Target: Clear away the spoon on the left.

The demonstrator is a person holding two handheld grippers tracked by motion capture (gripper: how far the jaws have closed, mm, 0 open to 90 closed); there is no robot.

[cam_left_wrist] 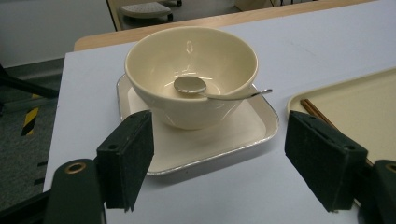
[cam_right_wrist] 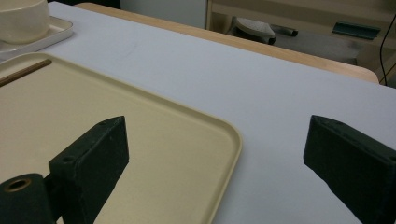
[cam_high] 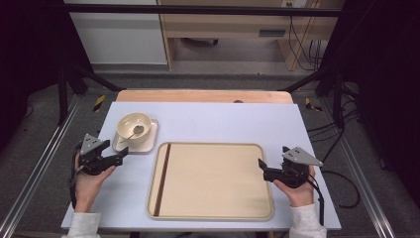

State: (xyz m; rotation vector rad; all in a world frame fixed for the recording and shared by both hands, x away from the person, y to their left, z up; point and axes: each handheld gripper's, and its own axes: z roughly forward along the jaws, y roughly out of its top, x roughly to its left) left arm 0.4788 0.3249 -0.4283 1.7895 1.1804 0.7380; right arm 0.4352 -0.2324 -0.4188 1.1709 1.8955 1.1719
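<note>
Left gripper view shows your left gripper [cam_left_wrist: 217, 158] with its jaws spread wide and nothing between the pads; it sits just short of the small plate [cam_left_wrist: 261, 122], aimed at that plate's near edge. The bowl [cam_left_wrist: 191, 60] stands on the plate, and the spoon [cam_left_wrist: 205, 89] lies inside the bowl with its handle projecting over the rim toward the tray [cam_left_wrist: 355, 88]. If the plate is your target, bring the pads in level, one above and one below its rim, and close without tilting the bowl or nudging the handle. Your right gripper [cam_right_wrist: 215, 163] is likewise wide open and empty, straddling the tray corner farthest from the plate. The chopsticks [cam_high: 162, 178] lie on the tray along the side nearest the plate.
</note>
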